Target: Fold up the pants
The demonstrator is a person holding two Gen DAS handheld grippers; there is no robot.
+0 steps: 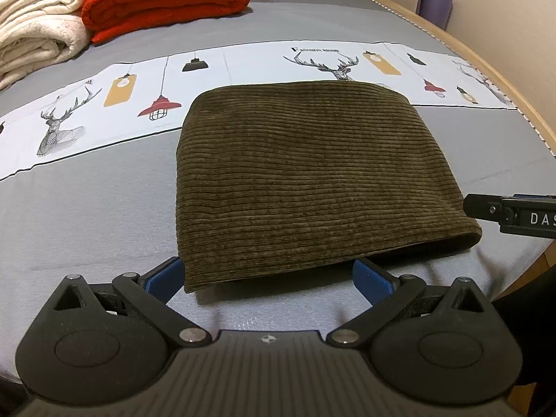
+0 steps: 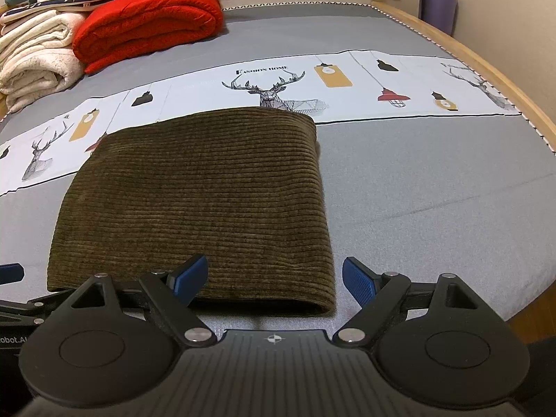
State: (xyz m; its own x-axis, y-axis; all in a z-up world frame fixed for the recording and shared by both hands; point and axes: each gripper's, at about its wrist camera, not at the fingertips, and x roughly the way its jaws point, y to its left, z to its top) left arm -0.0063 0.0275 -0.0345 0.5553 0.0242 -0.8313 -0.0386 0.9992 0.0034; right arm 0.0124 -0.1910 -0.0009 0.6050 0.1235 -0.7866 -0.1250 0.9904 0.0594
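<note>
with the olive-brown ribbed corduroy pants folded compact on the grey bed, both spread-wide tools, left tool and right tool, should lift away without snagging the near hem.

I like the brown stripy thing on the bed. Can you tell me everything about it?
Those are the pants, folded into a flat, neat rectangle. They look like thick olive-brown corduroy, with soft ridges running across. They lie on the grey bed cover, and their far edge reaches the white strip printed with deer and lamps. The near edge is a rounded fold. Both grippers, left and right, sit open at that near edge, not pinching the cloth.
</note>
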